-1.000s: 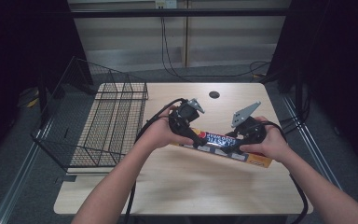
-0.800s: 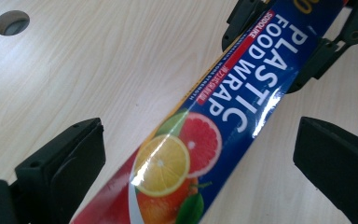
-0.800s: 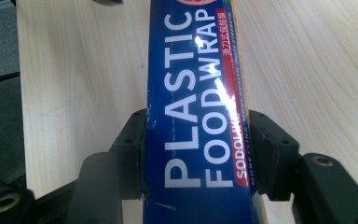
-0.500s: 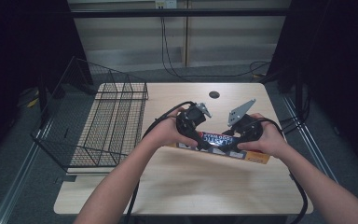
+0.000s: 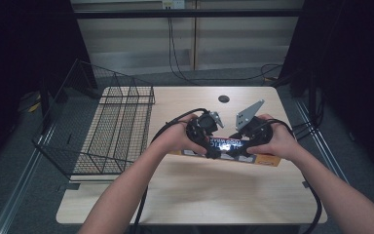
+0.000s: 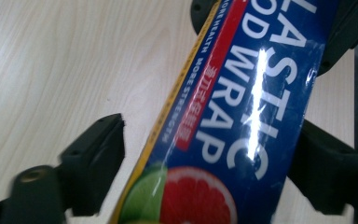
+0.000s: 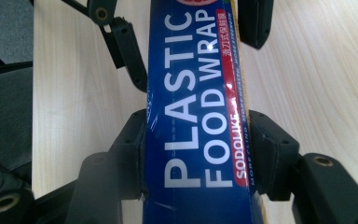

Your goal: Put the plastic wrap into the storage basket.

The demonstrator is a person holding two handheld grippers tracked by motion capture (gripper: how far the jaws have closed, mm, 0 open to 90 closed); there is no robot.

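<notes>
A long blue box of plastic food wrap [image 5: 230, 146] lies across the middle of the table [image 5: 199, 195], its orange end to the right. My right gripper [image 7: 198, 154] is shut on it, both pads pressed against its long sides. In the high view the right gripper [image 5: 242, 148] comes at the box from the right. My left gripper [image 6: 214, 154] straddles the same box [image 6: 223, 140], with a visible gap between its left jaw and the yellow edge, so it stands open. From above, the left gripper [image 5: 212, 152] sits at the box's left part, tips facing the other gripper.
A black wire basket [image 5: 117, 126] stands on the left half of the table, hanging over its left edge. A dark round hole [image 5: 224, 99] sits near the far edge. Cables trail from both grippers toward the near edge.
Both hands and the box have shifted a little away from the person and slightly left. The grips look the same.
</notes>
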